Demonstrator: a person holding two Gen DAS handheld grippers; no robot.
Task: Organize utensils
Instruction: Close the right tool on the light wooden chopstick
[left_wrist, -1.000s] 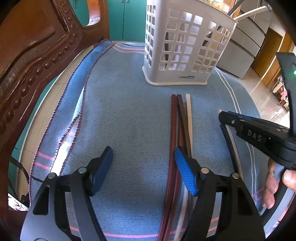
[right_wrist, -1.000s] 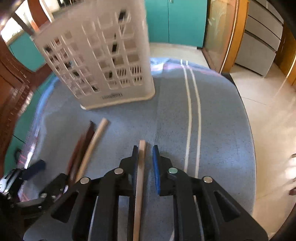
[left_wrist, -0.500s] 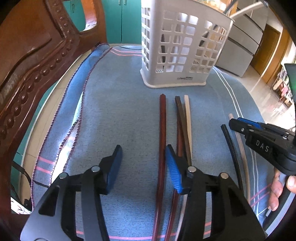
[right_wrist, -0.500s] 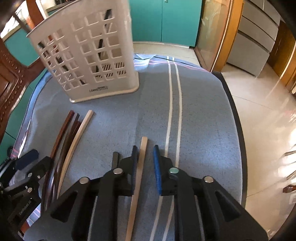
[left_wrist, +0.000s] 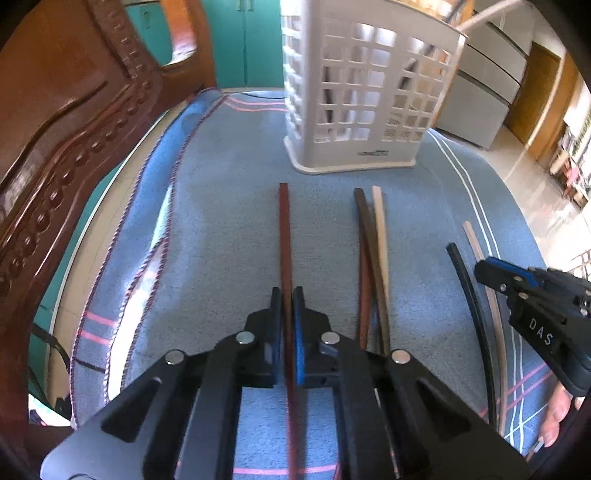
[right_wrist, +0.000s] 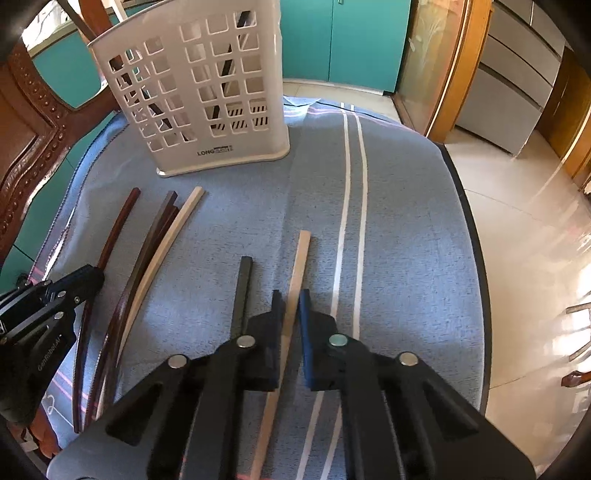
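Left tongs are clamped on a reddish-brown wooden chopstick lying on the blue-clothed tabletop. Right tongs straddle a pale wooden chopstick, seemingly gripping it, short of the white slotted plastic basket.

My left gripper, wide open a second ago, is now closed on the reddish-brown chopstick, pulled away from the bundle. My right gripper has drawn back along the pale chopstick.

Home dining room, carved chair, cabinets
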